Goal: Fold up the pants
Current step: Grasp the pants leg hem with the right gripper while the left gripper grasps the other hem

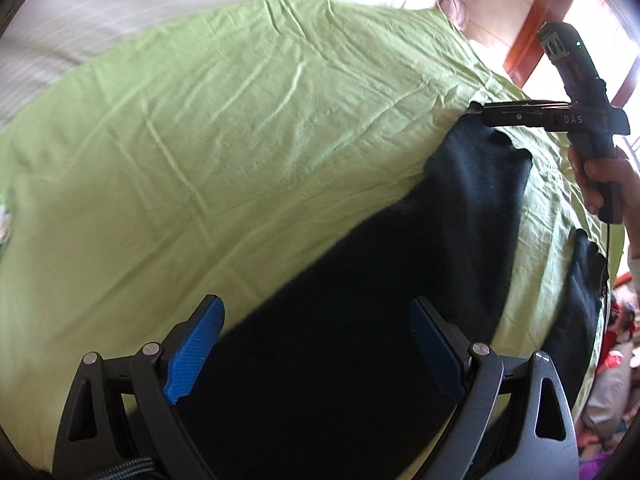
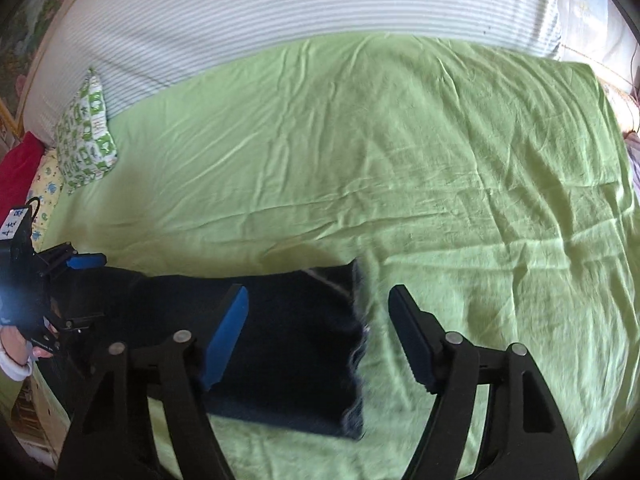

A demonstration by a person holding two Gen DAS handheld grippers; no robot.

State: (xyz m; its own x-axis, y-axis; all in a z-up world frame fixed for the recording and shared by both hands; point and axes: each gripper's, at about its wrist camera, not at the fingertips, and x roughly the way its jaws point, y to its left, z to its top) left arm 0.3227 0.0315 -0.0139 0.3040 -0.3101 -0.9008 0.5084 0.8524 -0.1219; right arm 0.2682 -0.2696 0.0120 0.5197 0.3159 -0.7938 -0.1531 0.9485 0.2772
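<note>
Dark navy pants [image 1: 360,300] lie flat on a green bedsheet [image 1: 200,140]. In the left wrist view they run from the bottom middle up to the right. My left gripper [image 1: 316,344] hangs over them, open, its blue pads [image 1: 196,344] wide apart with nothing pressed. My right gripper [image 2: 320,336] is also open above the frayed hem end of the pants [image 2: 304,340], and the hem edge lies between its fingers. Seen from the left wrist, the right gripper [image 1: 474,110] sits at the far corner of the cloth, held by a hand [image 1: 608,176]. The left gripper [image 2: 94,288] shows at the left edge.
A white striped cover [image 2: 280,20] lines the far side of the bed. A green-patterned pillow [image 2: 86,132] and a red cloth [image 2: 16,168] lie at the left. A wooden frame [image 1: 532,20] stands beyond the bed. A second dark piece of the pants [image 1: 584,300] hangs near the bed's edge.
</note>
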